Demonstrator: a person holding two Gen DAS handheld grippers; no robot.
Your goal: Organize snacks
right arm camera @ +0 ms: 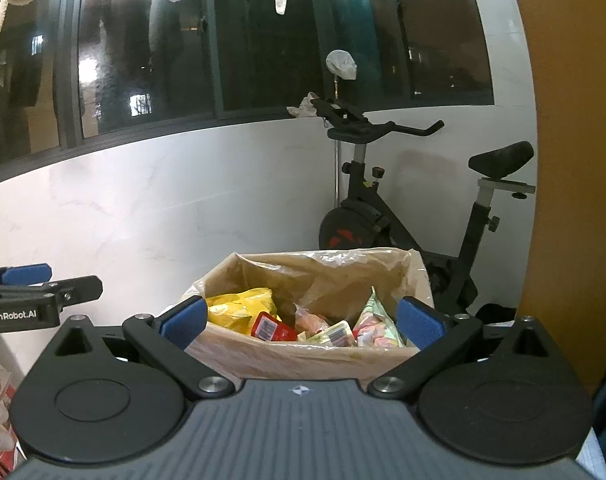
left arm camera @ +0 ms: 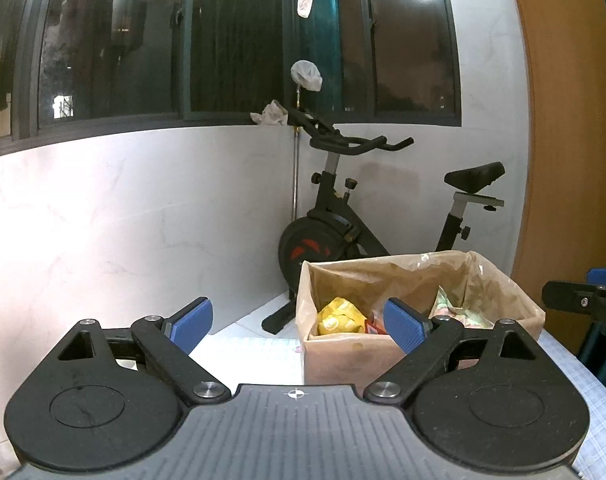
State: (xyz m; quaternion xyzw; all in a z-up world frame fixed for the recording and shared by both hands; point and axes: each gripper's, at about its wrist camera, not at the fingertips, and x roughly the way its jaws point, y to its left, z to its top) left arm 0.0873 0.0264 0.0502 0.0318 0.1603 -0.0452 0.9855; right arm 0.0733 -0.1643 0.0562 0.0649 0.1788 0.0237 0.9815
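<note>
On the desk (left arm camera: pixel 583 384), which was covered with a pale checked cloth, stood one cardboard box (right arm camera: pixel 303 356) lined with a thin plastic bag (right arm camera: pixel 335 276). Going left to right inside it, we saw a yellow snack bag (right arm camera: pixel 239 310) against the left wall, one red packet (right arm camera: pixel 272 328) with a barcode label just beside it, a small pinkish wrapped snack (right arm camera: pixel 309 322) behind that, a pale yellow packet (right arm camera: pixel 333 334) with a barcode near the front wall, and a pastel-coloured bag (right arm camera: pixel 373 324) leaning at the right. That made five snacks we could tell apart; anything beneath them was hidden. From the left wrist view only the yellow bag, a corner of the red packet and the pastel bag showed.

We held the left gripper (left arm camera: pixel 299 326) to the left of the box, its blue pads wide apart with nothing between them. We held the right gripper (right arm camera: pixel 301 322) in front of the box, its pads spread as wide as they went, framing the box without touching it, and nothing was clamped.

Behind the box one exercise bike (right arm camera: pixel 415 208) stood in the corner under a dark window (right arm camera: pixel 263 40).
</note>
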